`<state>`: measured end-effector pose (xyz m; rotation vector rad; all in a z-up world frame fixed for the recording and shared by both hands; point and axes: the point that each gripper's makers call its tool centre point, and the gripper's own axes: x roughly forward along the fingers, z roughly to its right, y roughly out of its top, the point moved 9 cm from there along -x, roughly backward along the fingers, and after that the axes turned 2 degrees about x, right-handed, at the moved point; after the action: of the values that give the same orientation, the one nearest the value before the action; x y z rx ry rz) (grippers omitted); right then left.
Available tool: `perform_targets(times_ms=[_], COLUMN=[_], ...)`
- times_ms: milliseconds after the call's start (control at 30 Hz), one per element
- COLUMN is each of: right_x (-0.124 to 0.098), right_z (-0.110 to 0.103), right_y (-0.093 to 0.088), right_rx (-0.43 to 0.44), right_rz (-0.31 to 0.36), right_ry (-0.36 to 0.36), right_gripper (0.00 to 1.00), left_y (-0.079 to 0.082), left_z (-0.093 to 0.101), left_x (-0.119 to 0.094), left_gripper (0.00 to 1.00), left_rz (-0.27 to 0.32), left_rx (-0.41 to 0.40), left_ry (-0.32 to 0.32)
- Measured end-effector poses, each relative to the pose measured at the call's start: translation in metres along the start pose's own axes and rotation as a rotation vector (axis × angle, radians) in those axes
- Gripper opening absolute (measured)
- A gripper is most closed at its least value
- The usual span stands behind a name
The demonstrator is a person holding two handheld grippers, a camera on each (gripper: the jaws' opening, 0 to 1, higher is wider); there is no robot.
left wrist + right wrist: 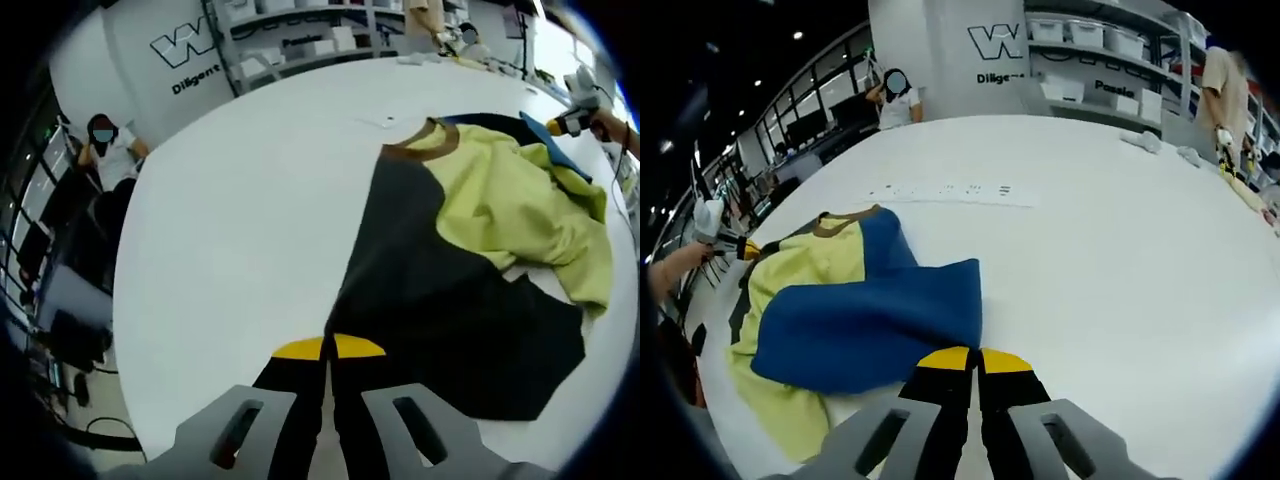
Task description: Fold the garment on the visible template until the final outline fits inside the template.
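The garment lies crumpled on the white table (230, 230). It has a black panel (440, 310), a yellow-green panel (510, 200) and a brown collar (425, 148). My left gripper (327, 347) is shut on the black panel's near corner. In the right gripper view the garment shows a blue panel (870, 325) folded over the yellow-green one (805, 260). My right gripper (976, 358) is shut on the blue panel's near edge. A hand holds the right gripper (572, 120) at the garment's far side, and the left gripper (735, 245) sits at the garment's left edge.
A white paper strip (950, 190) with small marks lies beyond the garment. Shelves with white bins (1090, 45) line the back wall. A seated person (105, 145) is off the table's left edge, and another person (1225, 90) stands at the far right.
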<state>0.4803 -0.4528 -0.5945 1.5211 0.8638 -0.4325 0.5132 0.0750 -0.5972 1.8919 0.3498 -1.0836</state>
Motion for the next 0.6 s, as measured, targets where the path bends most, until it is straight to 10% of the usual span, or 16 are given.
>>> perform_targets(times_ms=[600], right_x=[0.0014], right_z=[-0.0043], right_y=[-0.0044], right_rx=[0.030], right_rz=[0.004], right_ry=[-0.042], right_gripper=[0.00], left_y=[0.0006], left_z=[-0.0060], left_x=[-0.0010], left_gripper=[0.07], left_rz=[-0.012], left_rx=[-0.031], left_ry=[0.103])
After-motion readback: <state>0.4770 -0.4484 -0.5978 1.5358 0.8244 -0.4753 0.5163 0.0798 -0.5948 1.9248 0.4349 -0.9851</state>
